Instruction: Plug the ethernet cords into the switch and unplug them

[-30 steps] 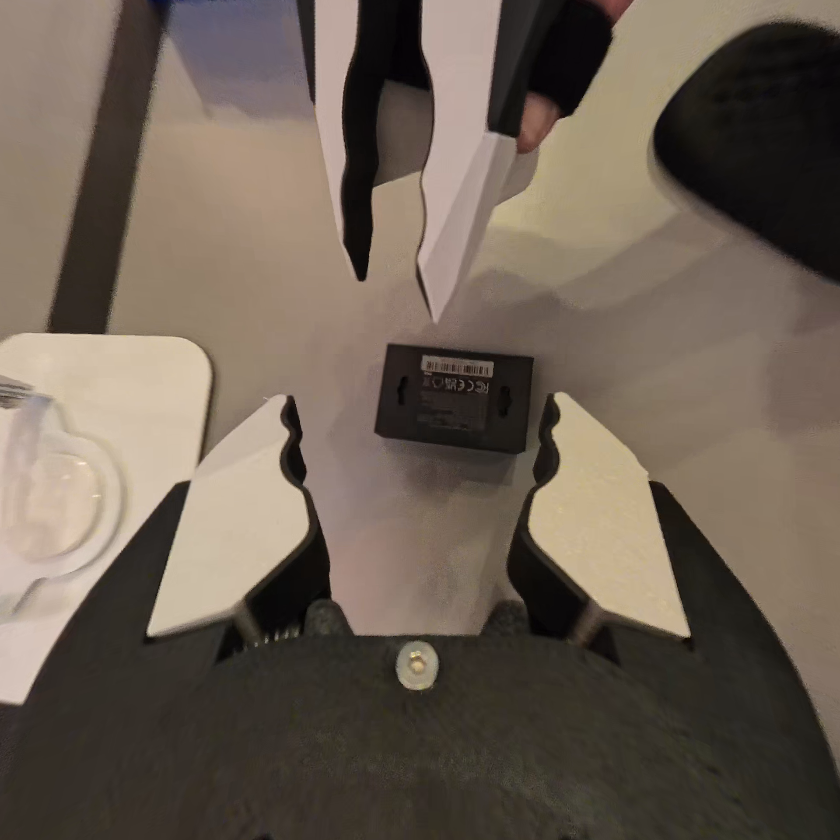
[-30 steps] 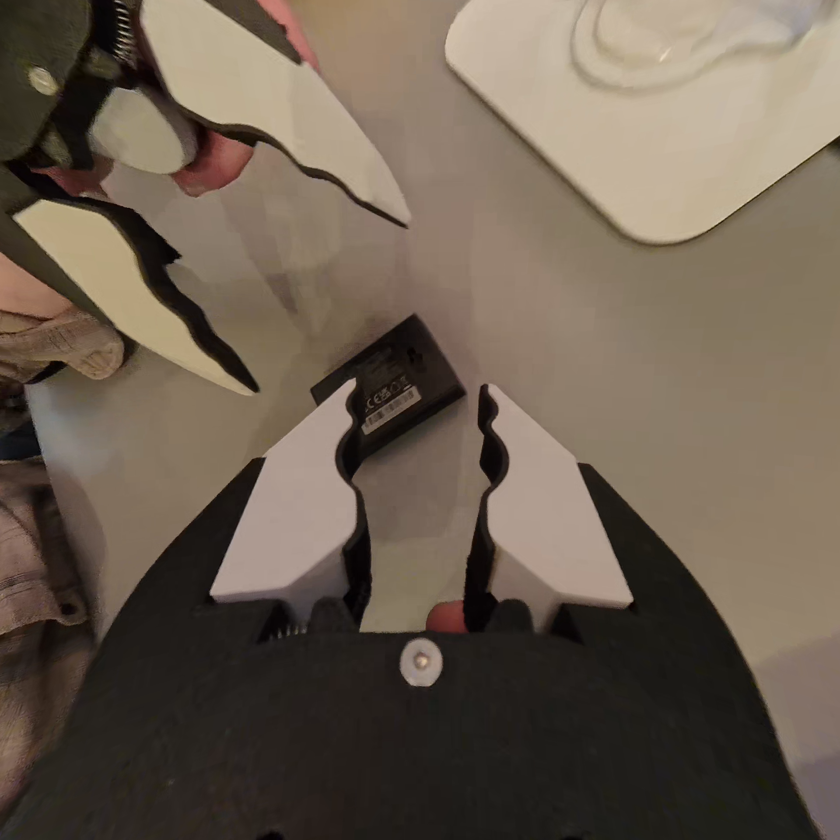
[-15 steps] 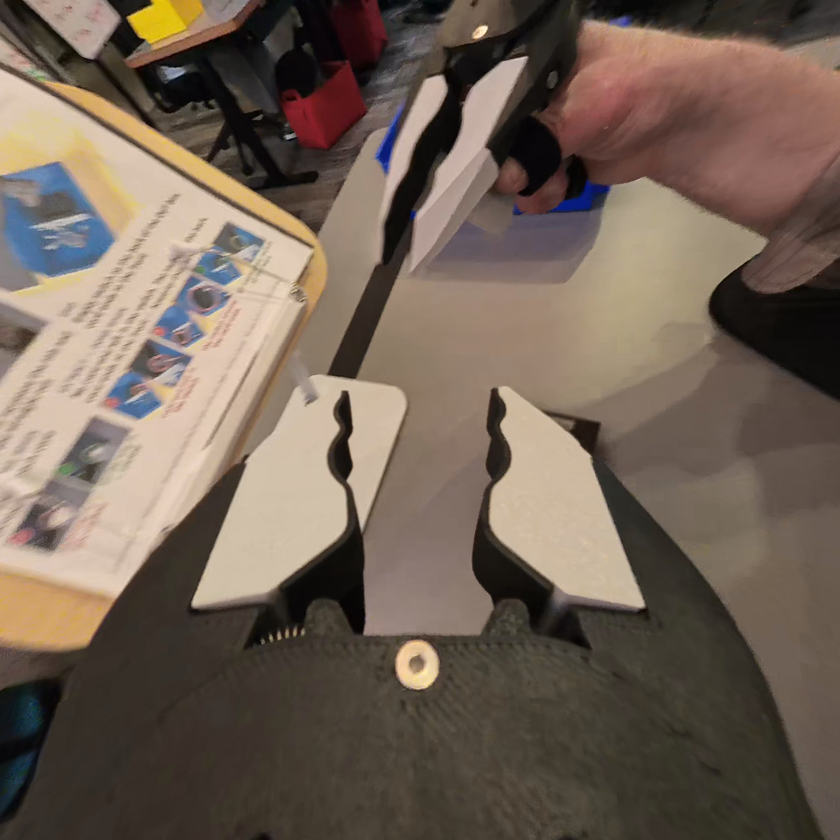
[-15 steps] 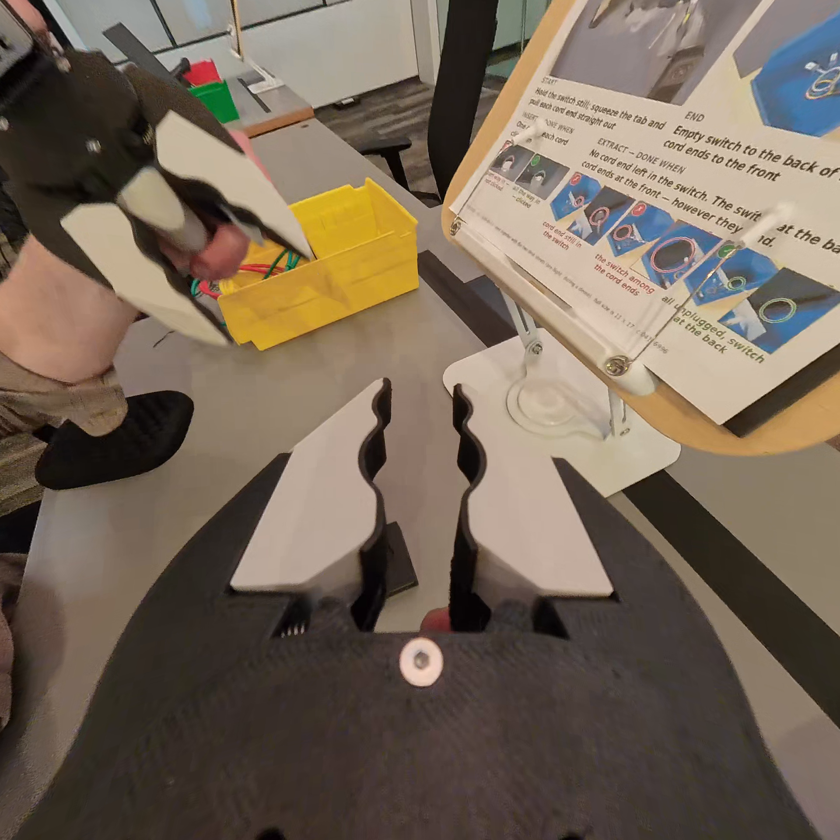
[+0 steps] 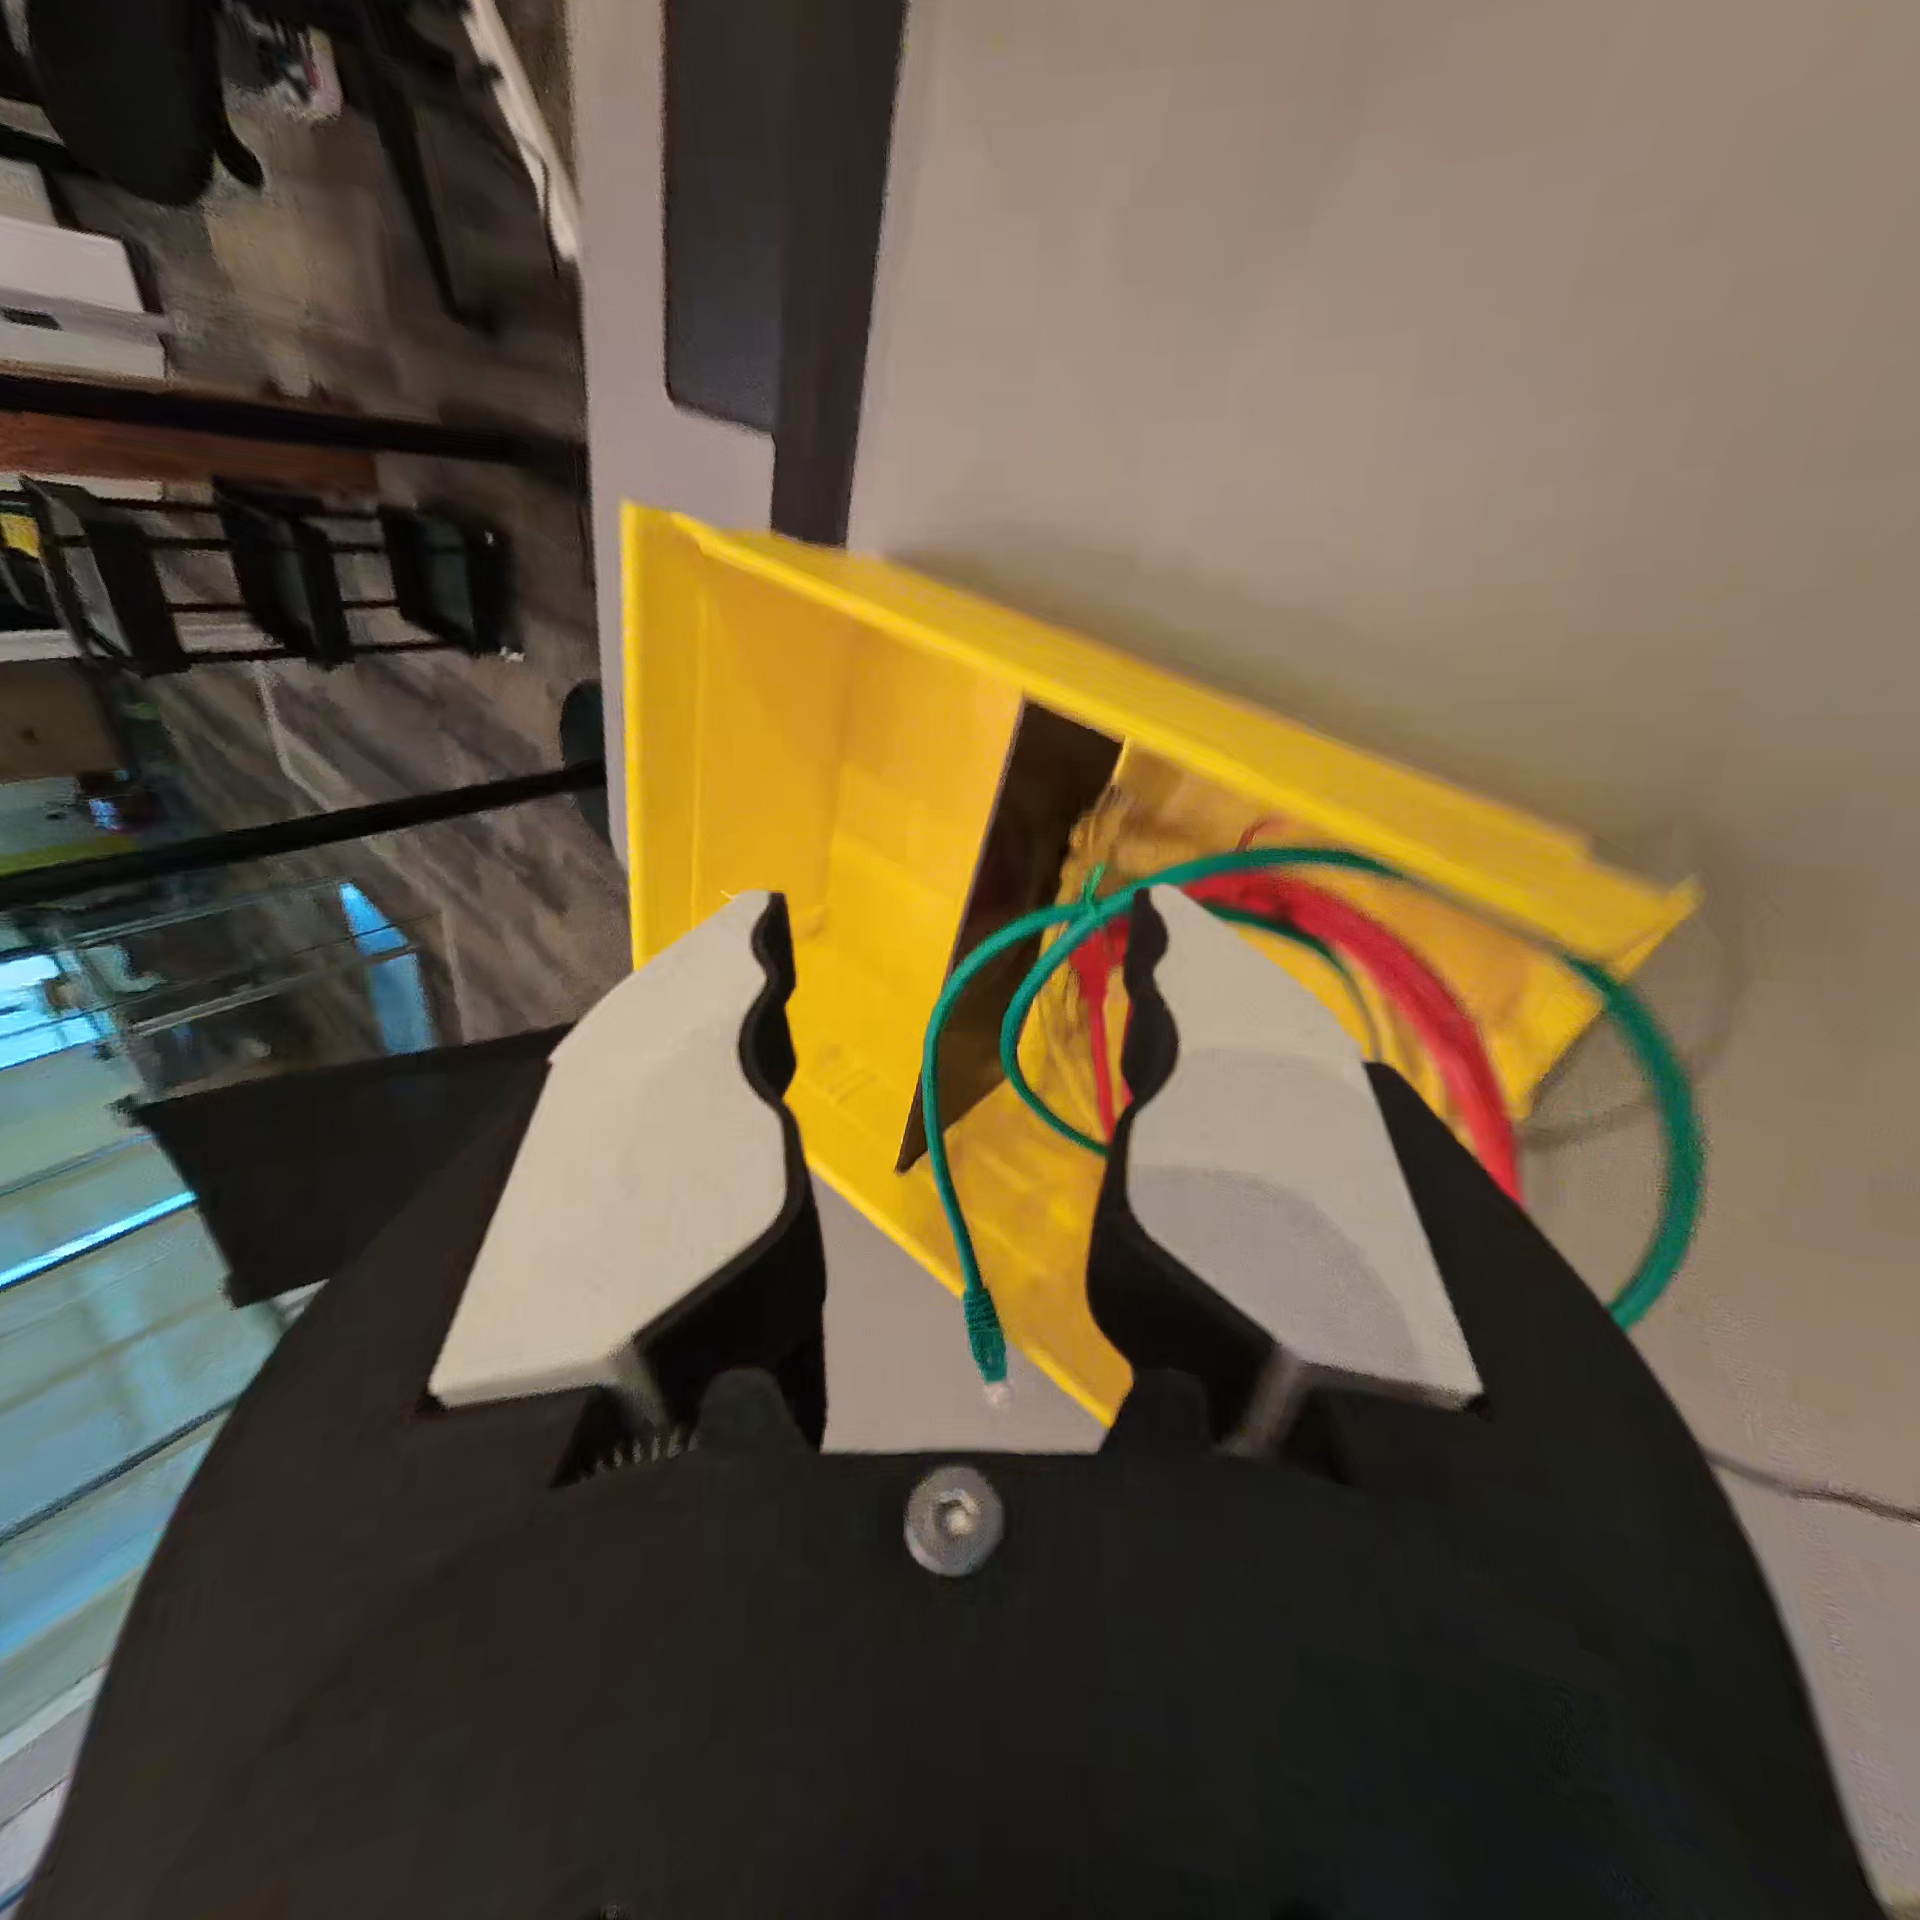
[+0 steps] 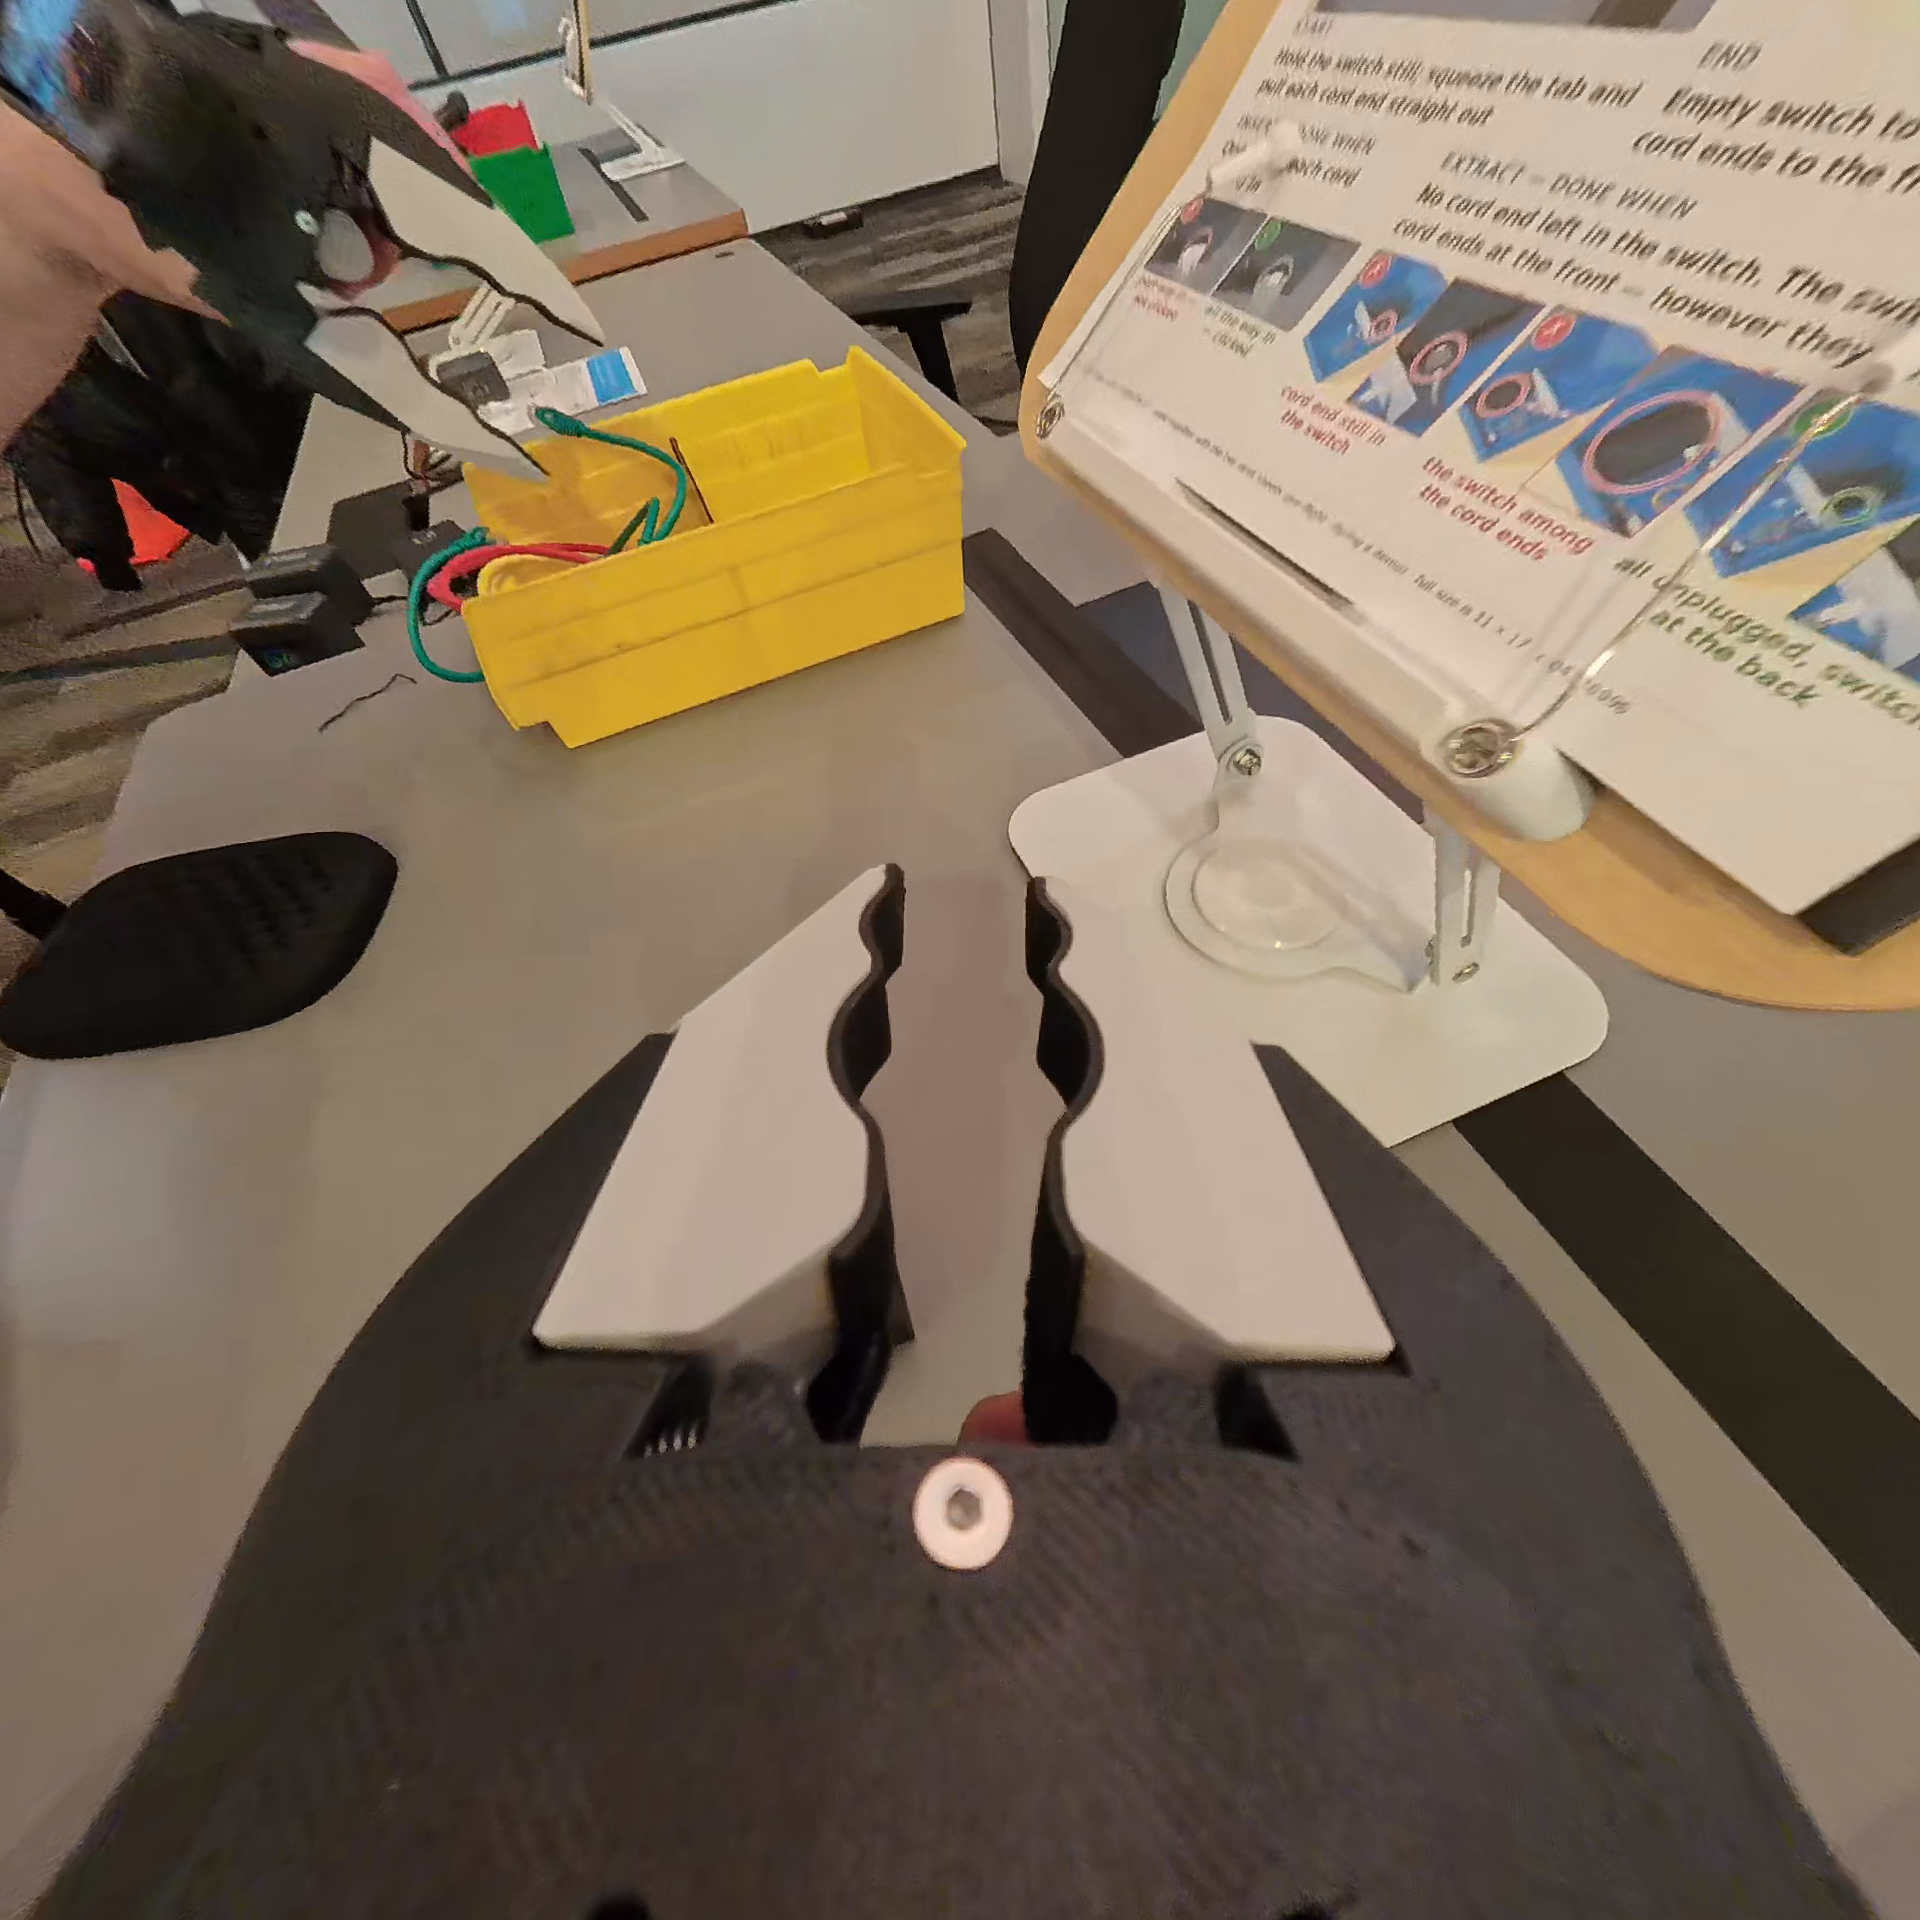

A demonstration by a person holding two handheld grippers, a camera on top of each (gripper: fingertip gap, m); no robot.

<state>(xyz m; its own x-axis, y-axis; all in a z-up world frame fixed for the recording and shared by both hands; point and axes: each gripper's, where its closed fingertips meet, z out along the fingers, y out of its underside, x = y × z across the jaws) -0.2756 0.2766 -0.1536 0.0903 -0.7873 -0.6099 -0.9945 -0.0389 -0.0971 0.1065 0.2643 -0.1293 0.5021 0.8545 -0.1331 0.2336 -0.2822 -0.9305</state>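
A yellow bin (image 5: 831, 790) holds a green ethernet cord (image 5: 940, 1122) and a red cord (image 5: 1413, 997). The green cord's plug (image 5: 983, 1345) hangs over the bin's near rim. My left gripper (image 5: 956, 904) is open and empty, and the plug lies between its fingers without touching them. In the right wrist view the left gripper (image 6: 571, 405) hovers over the bin (image 6: 727, 592), above the green cord (image 6: 649, 473) and the red cord (image 6: 499, 561). My right gripper (image 6: 964, 883) is open by a narrow gap and empty over the grey table. The switch shows in neither view.
A white stand base (image 6: 1351, 1039) carries a tilted board with an instruction sheet (image 6: 1507, 364) at the right. A black padded rest (image 6: 197, 935) lies at the left table edge. Small black boxes (image 6: 301, 613) sit left of the bin. A dark seam (image 6: 1091, 675) divides the tables. The gap from one gripper's tips to the other's is roughly 40 cm.
My left gripper swung away from the black switch to the yellow bin and opened wider around the green plug. My right gripper tilted up off the switch, which dropped out of view.
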